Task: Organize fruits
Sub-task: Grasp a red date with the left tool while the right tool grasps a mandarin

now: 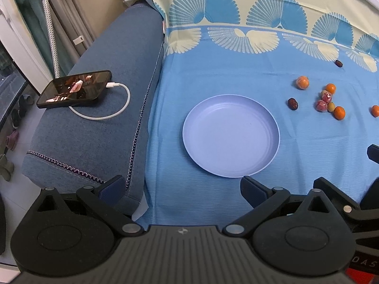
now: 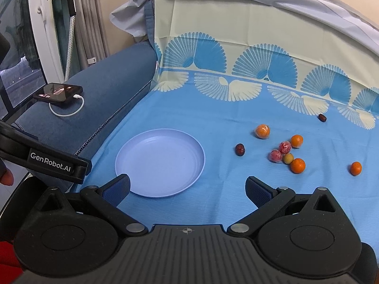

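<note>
1. From where I stood, both claws hung wide apart and empty: the left gripper (image 1: 182, 184) had nothing between its fingers, and neither did the right gripper (image 2: 188, 184).

2. The plate (image 2: 123, 156) lay bare on the blue cloth (image 2: 213, 208), just ahead of the right claw and a little to its left; for the left claw it sat straight ahead.

3. All the fruit lay loose, ahead and to the right of the right claw. Nearest the plate was a dark date (image 2: 240, 149); a second date (image 2: 322, 117) sat far off by the patterned border.

4. Beyond the near date was a tight cluster: two red wrapped fruits (image 2: 276, 155), a small yellow-green fruit (image 2: 288, 158) and a nearer orange (image 2: 297, 165), all touching or nearly so. Another orange (image 2: 296, 141) sat just behind them, a wrapped-looking orange (image 2: 262, 131) stood apart, and a lone orange (image 2: 355, 168) lay off to the right.

5. I judged that the right claw was better placed to start, and that a free-standing piece such as the near date or the lone orange was the sensible first pick.

6. The fingers needed to straddle one fruit squarely and close gently, since round fruit on soft cloth would likely roll.

7. The cluster was best left until later, as reaching in risked scattering its neighbours.
</note>
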